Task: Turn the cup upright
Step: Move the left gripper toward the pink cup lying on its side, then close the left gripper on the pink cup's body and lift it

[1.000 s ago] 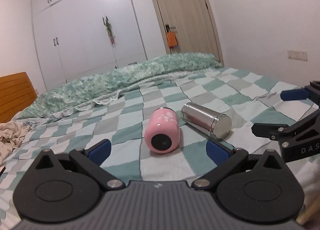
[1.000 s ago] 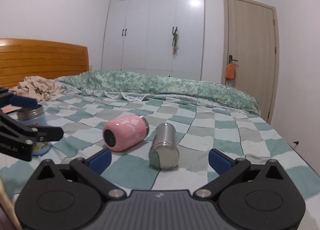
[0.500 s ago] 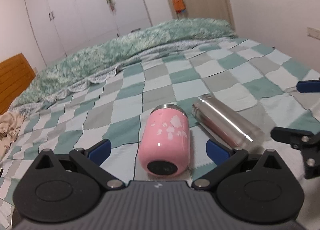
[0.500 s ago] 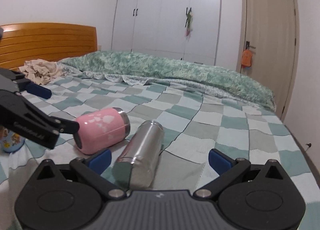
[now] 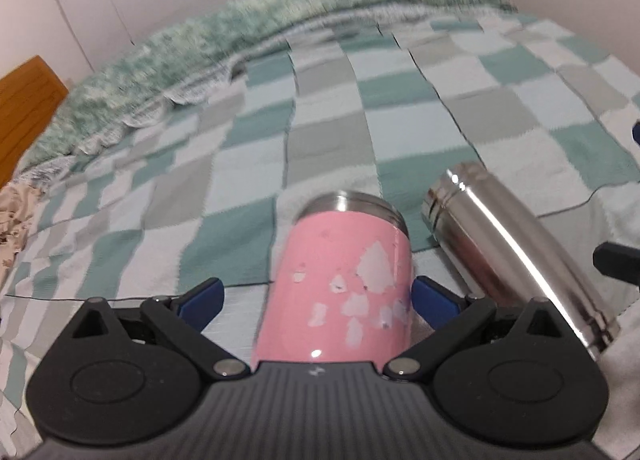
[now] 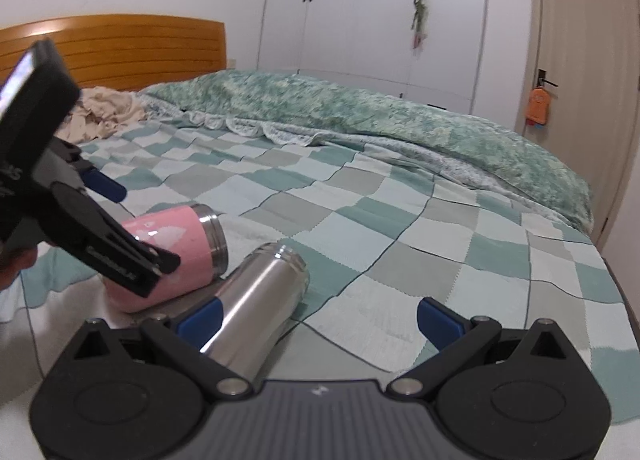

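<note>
Left gripper (image 5: pixel 316 300) astride pink cup (image 5: pixel 340 284)

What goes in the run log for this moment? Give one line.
step: approach | left tool: open, straddling pink cup | right tool: open, at steel bottle | both lying on checked blanket

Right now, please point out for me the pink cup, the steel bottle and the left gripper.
pink cup (image 5: pixel 340 292), left wrist view, on its pink side wall.
steel bottle (image 6: pixel 256 300), right wrist view, on the middle of its shiny body.
left gripper (image 5: pixel 316 300), left wrist view, midway between its blue fingertips.
</note>
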The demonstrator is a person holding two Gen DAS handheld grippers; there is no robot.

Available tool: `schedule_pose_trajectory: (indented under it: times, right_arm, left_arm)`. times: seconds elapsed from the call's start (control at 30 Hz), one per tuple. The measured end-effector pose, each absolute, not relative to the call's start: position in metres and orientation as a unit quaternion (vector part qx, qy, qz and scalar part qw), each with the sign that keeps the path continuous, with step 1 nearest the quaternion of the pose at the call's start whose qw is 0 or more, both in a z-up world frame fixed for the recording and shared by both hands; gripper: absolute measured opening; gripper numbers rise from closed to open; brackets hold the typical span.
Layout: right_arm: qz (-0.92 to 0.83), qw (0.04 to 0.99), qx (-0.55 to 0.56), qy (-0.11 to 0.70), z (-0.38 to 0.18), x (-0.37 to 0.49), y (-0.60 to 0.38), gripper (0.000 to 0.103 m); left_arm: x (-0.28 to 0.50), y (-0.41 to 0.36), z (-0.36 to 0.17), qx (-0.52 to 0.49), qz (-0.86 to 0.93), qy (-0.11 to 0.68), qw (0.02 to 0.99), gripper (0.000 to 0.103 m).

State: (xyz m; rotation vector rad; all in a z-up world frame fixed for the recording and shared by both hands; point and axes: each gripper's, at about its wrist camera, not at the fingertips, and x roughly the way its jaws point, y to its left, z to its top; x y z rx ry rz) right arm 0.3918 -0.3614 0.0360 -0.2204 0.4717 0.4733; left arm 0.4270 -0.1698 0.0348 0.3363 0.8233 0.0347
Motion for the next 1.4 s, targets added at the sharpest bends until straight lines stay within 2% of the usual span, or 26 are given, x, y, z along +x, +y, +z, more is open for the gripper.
schedule_pose_trajectory:
  times: [0.03, 0.1, 0.17, 0.3, 0.47, 0.93, 1.2, 1.4]
  right_arm:
    - [0.235, 0.937, -0.107, 0.233, 0.034, 0.396, -0.362, 0.103]
    - [0.24, 0.936, -0.102, 0.236, 0.029, 0.401, -0.362, 0.103]
    - [0.245, 0.935, -0.096, 0.239, 0.025, 0.404, -0.363, 0.103]
    - [0.248, 0.934, -0.091, 0.242, 0.022, 0.399, -0.363, 0.103]
    - [0.251, 0.935, -0.092, 0.233, 0.034, 0.376, -0.359, 0.103]
    - [0.256, 0.935, -0.088, 0.23, 0.066, 0.258, -0.345, 0.103]
    - [0.248, 0.927, -0.109, 0.259, 0.063, 0.194, -0.341, 0.103]
    - [0.229, 0.924, -0.098, 0.29, 0.047, 0.163, -0.349, 0.103]
  left_arm:
    - [0.432, -0.173, 0.029, 0.168, 0.016, 0.408, 0.897, 0.1]
    - [0.436, -0.176, 0.019, 0.17, 0.008, 0.43, 0.887, 0.086]
    - [0.436, -0.174, 0.015, 0.167, 0.013, 0.428, 0.888, 0.085]
    - [0.429, -0.166, 0.023, 0.122, 0.008, 0.436, 0.891, 0.085]
    - [0.405, -0.168, 0.034, 0.121, -0.001, 0.442, 0.889, 0.085]
    - [0.276, -0.167, 0.082, 0.11, -0.031, 0.434, 0.894, 0.085]
    - [0.216, -0.17, 0.063, 0.117, -0.056, 0.459, 0.879, 0.085]
    - [0.205, -0.165, 0.034, 0.119, -0.046, 0.469, 0.874, 0.085]
